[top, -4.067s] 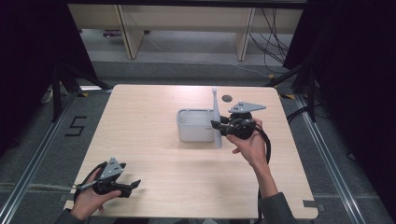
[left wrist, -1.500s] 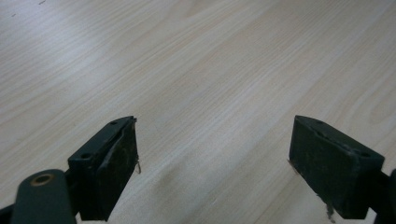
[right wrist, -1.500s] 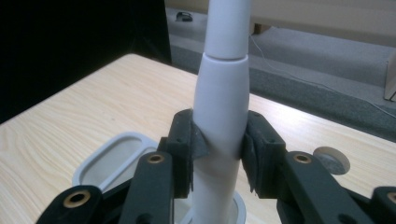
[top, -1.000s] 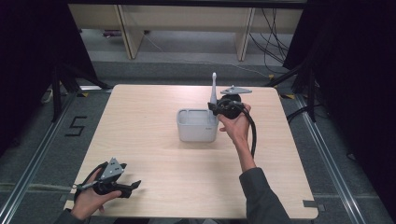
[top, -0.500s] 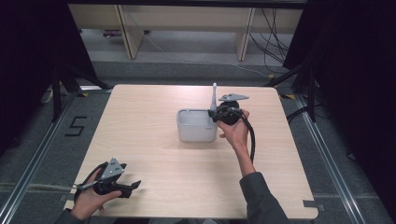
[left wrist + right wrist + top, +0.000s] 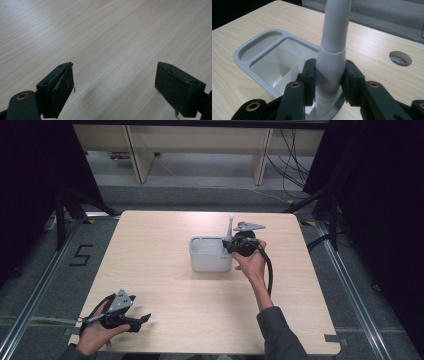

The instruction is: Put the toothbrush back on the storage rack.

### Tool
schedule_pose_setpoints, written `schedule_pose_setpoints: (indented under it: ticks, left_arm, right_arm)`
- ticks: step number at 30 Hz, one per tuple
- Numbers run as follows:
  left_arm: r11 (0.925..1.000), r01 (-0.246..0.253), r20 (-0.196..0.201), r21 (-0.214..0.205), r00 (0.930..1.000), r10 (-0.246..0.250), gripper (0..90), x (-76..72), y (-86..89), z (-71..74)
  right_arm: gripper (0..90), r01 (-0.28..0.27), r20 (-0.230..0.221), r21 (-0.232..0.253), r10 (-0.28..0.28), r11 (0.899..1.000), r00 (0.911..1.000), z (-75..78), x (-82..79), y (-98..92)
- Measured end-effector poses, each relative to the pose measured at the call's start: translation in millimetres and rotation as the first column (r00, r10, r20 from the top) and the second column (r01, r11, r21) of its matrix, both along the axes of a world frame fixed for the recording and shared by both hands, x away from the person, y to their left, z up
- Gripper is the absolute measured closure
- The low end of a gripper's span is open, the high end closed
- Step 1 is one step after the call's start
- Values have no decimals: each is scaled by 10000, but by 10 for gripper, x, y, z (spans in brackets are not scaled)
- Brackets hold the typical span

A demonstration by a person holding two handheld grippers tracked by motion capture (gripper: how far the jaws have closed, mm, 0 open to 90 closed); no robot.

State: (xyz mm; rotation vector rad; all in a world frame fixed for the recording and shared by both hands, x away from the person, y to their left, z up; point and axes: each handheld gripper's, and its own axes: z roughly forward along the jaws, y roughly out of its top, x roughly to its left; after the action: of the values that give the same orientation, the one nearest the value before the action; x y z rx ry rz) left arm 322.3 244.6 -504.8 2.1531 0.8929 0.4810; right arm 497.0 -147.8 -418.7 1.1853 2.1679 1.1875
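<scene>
Grey handle, tube-shaped w/ a thicker collar low down, stands near upright at the right end of the grey holder; its foot reaches down past the holder's rim at that end, can't tell if it touches bottom. In high view the handle sticks up above the holder, thin top end w/ a small knob.

Right gripper is clamped on the handle's thick lower part: jaws partly closed, both pads pressed on the tube from either side. In high view the right gripper sits just beside the holder's right end, person's hand wrapped round it, cable looping down along the forearm, grey plate on top.

Holder has 2 compartments seen from right gripper view: a shallow narrow one at far end, a deep bigger one w/ pale inside nearer the jaws. It sits approx mid-table, slightly toward far edge.

Round hole in the tabletop, beyond the handle, well apart from holder.

Left gripper is at near left corner of table, well apart from everything else, held in the person's hand. In left gripper view the left gripper has jaws wide apart, nothing btwn them, just bare wood below
</scene>
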Motion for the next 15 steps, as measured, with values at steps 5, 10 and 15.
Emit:
schedule_pose_setpoints:
  ticks: [5,10,15]
  left_arm:
    - [10000,8,-2,4,10000,-8,151,0,-1,-1]
    - [10000,3,-6,-7,10000,-3,151,0,-1,-1]
    - [10000,5,-12,-1,10000,-5,152,1,-1,-2]
  right_arm:
    - [665,-55,-29,2,55,10000,10000,0,1,1]
    - [664,-189,55,-17,189,9998,9998,-8,17,-10]
    - [485,-138,57,405,136,9991,9999,10,6,-3]
